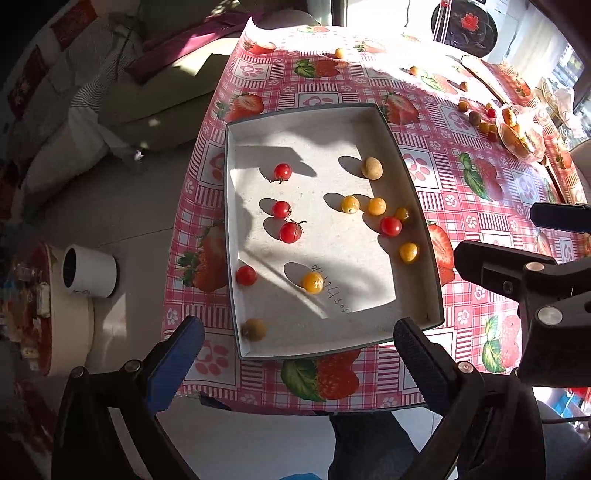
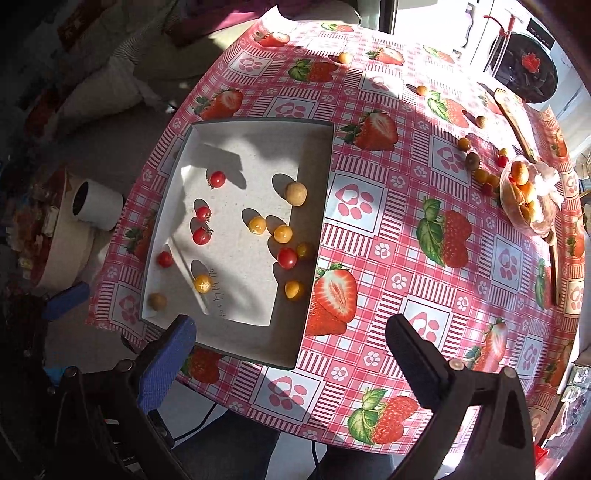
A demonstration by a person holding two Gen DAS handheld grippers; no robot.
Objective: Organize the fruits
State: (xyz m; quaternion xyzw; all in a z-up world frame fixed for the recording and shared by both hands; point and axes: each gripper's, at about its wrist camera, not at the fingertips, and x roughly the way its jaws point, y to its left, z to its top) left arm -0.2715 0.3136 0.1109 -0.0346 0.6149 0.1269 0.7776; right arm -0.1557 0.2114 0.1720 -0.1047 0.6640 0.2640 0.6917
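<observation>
Left wrist view: sorting partly done, both jaws wide and empty.
I counted about a dozen fruits in the tray (image 1: 413, 177); others lay loose on the bench (image 2: 406, 229) beside the bowl (image 2: 532, 225), well apart.

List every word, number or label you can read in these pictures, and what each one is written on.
Handwritten line on the floor of the shallow box, beside a yellow tomato: upside down to both cameras and distorted; digits, perhaps "1919", cannot be read with confidence.
White print on the dark appliance at the far edge of the right wrist view: too small to read.
The tablecloth carries only pictures, no text.
</observation>
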